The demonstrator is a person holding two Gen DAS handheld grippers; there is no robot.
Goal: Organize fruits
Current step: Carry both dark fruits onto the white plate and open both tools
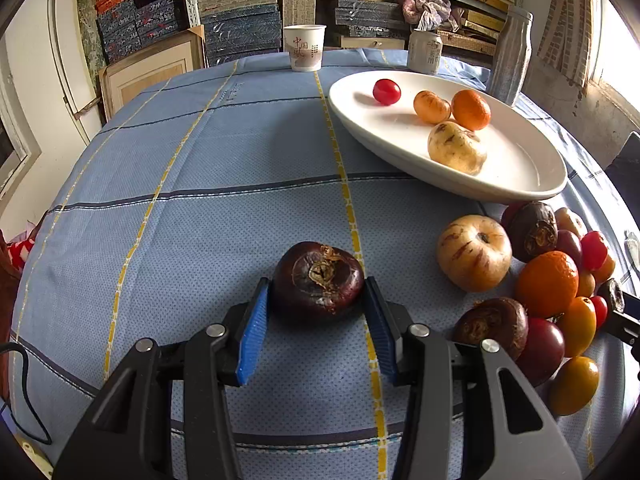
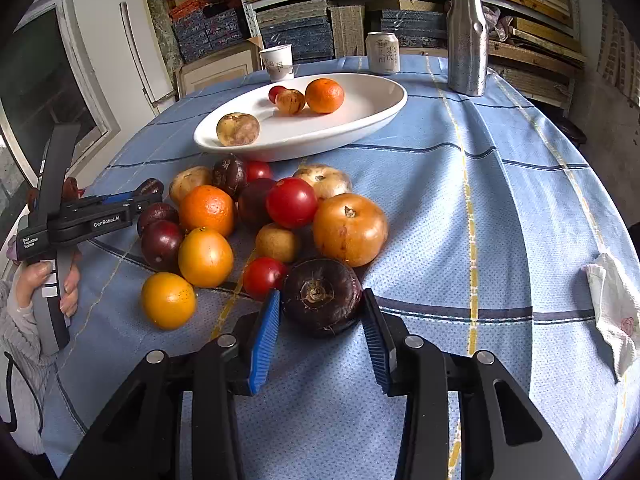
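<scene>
A white oval plate point(image 1: 520, 176) point(image 2: 372, 120) holds a red tomato point(image 1: 386, 91), two orange fruits and a pale fruit point(image 1: 457, 147). A pile of mixed fruits point(image 2: 260, 216) lies on the cloth in front of the plate. My left gripper point(image 1: 318, 284) is shut on a dark purple fruit point(image 1: 318, 278), its pads touching both sides; it also shows in the right wrist view point(image 2: 148, 190). My right gripper point(image 2: 320, 300) has its pads on either side of another dark purple fruit point(image 2: 322, 296), seemingly touching it, at the pile's near edge.
A paper cup point(image 1: 305, 47), a can point(image 1: 425, 51) and a steel bottle point(image 2: 467, 38) stand at the table's far edge. A crumpled tissue point(image 2: 614, 312) lies at the right. Shelves of boxes stand behind the table. The blue checked cloth point(image 1: 200, 200) covers the table.
</scene>
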